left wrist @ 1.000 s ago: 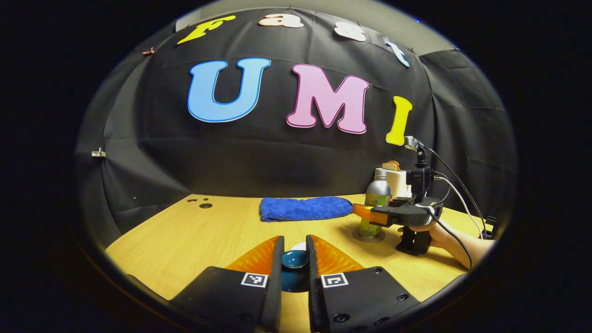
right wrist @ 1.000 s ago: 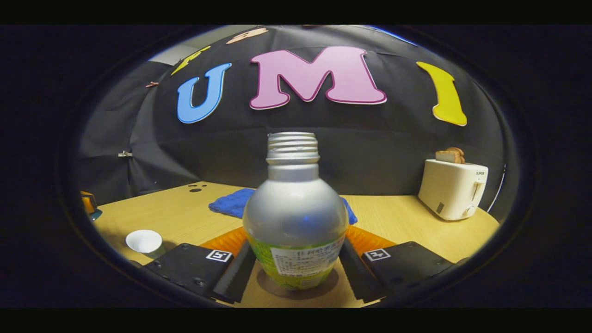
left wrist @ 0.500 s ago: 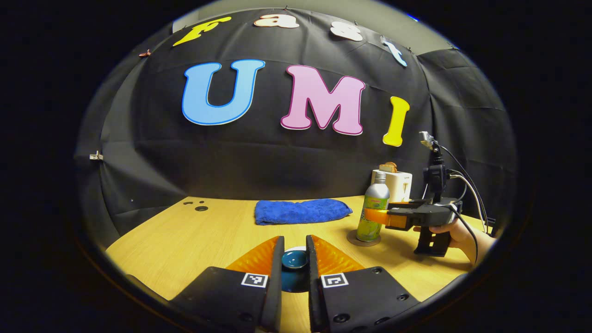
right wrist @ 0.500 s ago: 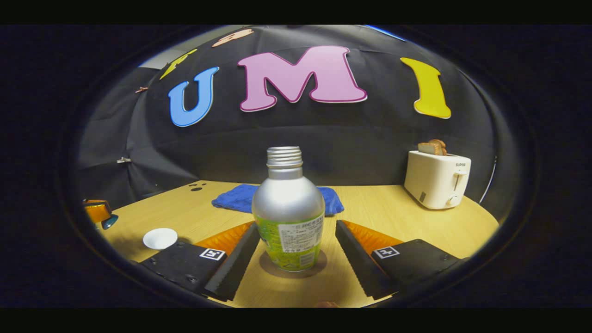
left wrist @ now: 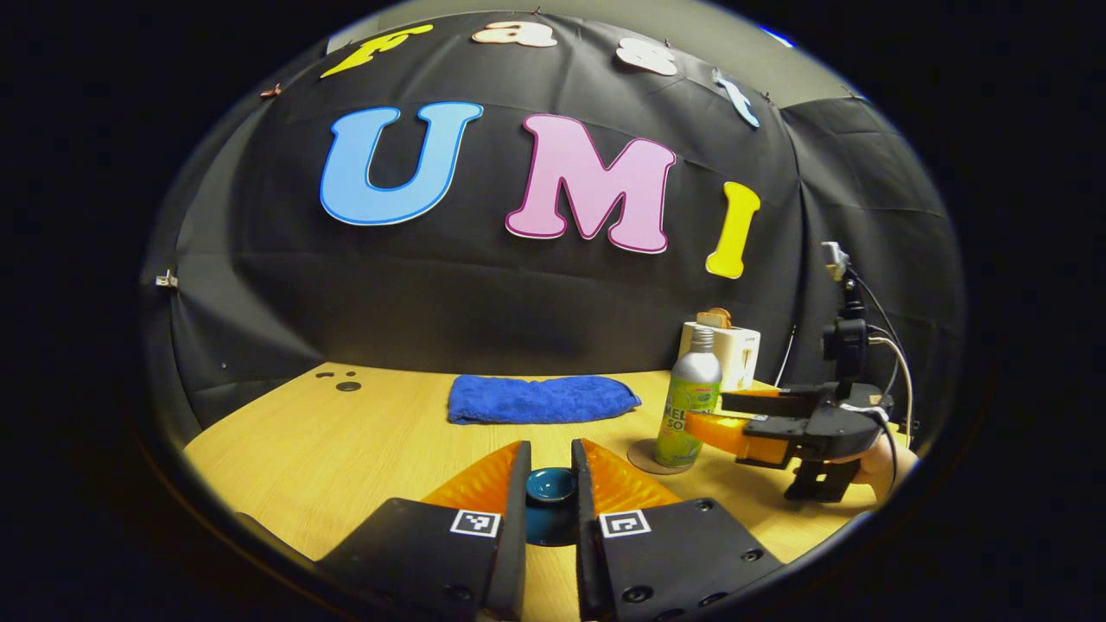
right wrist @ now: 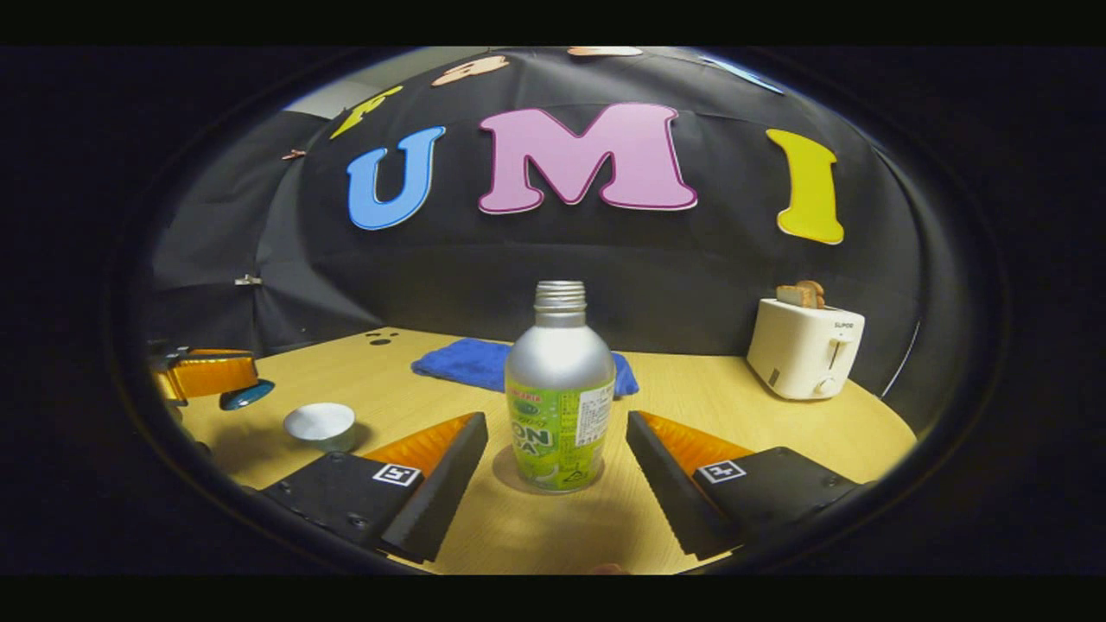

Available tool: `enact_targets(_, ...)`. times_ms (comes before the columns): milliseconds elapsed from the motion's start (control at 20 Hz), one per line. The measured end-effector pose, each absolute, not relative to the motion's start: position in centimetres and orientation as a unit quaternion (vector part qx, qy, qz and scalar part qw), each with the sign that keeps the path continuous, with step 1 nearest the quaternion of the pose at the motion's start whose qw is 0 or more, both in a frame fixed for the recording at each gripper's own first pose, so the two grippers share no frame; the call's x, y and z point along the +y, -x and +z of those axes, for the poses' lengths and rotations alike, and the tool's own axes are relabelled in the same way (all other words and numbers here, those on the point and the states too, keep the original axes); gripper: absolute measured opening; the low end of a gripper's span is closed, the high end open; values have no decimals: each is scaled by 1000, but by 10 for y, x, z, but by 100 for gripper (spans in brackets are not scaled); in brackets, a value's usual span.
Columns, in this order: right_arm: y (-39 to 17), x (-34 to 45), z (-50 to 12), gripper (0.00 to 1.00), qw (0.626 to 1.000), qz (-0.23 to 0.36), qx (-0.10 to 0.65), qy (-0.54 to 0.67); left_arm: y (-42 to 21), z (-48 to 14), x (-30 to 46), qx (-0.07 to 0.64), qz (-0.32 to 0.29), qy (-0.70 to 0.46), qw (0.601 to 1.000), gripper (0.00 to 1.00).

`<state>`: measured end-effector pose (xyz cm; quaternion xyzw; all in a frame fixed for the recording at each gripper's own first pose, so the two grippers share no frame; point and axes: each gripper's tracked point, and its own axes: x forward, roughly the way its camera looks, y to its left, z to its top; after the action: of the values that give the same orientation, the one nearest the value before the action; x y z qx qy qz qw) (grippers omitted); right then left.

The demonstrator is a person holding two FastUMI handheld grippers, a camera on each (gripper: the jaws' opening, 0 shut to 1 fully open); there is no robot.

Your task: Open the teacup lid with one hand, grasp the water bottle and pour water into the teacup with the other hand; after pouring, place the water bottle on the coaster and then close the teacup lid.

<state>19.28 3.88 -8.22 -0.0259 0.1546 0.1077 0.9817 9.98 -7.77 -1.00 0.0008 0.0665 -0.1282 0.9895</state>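
Tabletop (right wrist: 760,415) carries everything: blue towel (left wrist: 540,399) at 12 o'clock, toaster (right wrist: 804,348) at 2 o'clock in the right gripper view. Water bottle (right wrist: 560,397) stands upright on the coaster (right wrist: 510,473), uncapped. Right hand-held gripper (right wrist: 557,462) has its fingers spread wide, flanking the bottle without touching it; bottle placement looks done. Teacup (right wrist: 320,426) sits open at 9 o'clock in that view, well apart from the bottle. Left hand-held gripper (left wrist: 549,497) is clamped on the teal lid (left wrist: 550,485), held off the cup. Remaining step, by my read: put the lid back on. Risks: right fingers clipping the top-heavy bottle while close alongside, tipping it and spilling; lid seated off-centre on the cup rim, or knocking the light cup over, since the cup lies outside the left gripper view.
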Motion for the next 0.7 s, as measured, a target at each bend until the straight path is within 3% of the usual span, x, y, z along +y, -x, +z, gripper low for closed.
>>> enact_targets(300, -143, 17, -64, 99, 988, 88, 126, 14, -133, -44, -85, 103, -136, 5, 985, 28)
enact_targets(350, -138, 13, -59, 99, 989, 84, 122, 14, -136, -50, -83, 111, -132, 2, 985, 24)
enact_targets(700, -118, -13, -40, 99, 994, 53, 88, 21, -150, -68, -79, 132, -116, -30, 984, 28)
